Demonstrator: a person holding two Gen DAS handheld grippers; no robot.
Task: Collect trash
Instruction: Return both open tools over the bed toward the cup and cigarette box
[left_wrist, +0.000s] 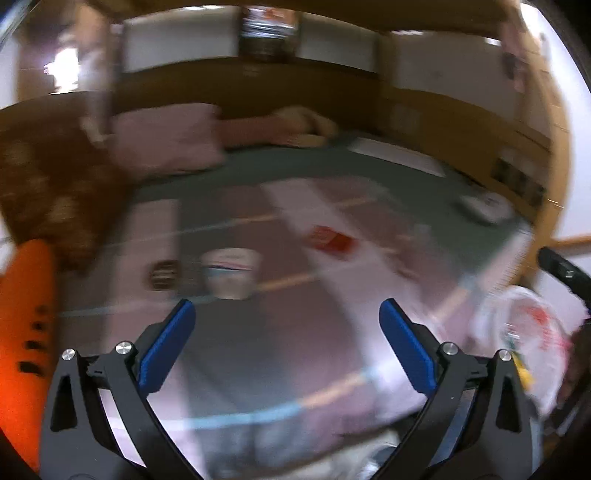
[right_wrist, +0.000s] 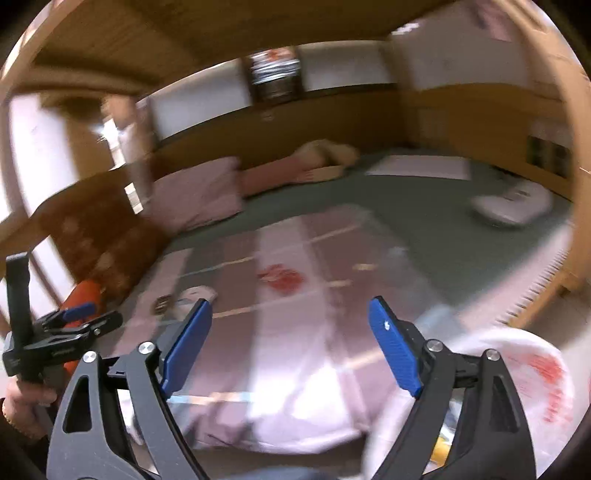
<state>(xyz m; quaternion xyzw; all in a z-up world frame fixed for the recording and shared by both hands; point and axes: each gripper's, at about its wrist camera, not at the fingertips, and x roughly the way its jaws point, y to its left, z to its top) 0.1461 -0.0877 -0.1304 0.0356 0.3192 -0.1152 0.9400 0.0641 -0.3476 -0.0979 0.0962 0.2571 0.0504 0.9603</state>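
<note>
Cup (left_wrist: 231, 272) upright on blanket (left_wrist: 295, 369), just ahead of left gripper (left_wrist: 287, 314), slightly left of its gap. Both grippers spread wide, empty; right gripper (right_wrist: 291, 314) farther. Bag (right_wrist: 535, 376) at right.

Both pictures are blurry, as if the cameras were shaking. The bed blanket (left_wrist: 295, 332) looks smeared, and its stripes turn into soft streaks. The white cup (left_wrist: 231, 273) and the red wrapper (left_wrist: 328, 240) are fuzzy, so their printing cannot be read. The blue fingers (left_wrist: 166, 347) close to the camera look much sharper than the rest.

The room is lit with warm, yellowish light. A bright white glare (left_wrist: 64, 68) glows at the upper left. The blanket shines pale and washed out near the bottom (right_wrist: 288, 373).

The round lens bends everything. The wooden walls (right_wrist: 554, 122) curve like a bowl, and the corners of each picture go black.
</note>
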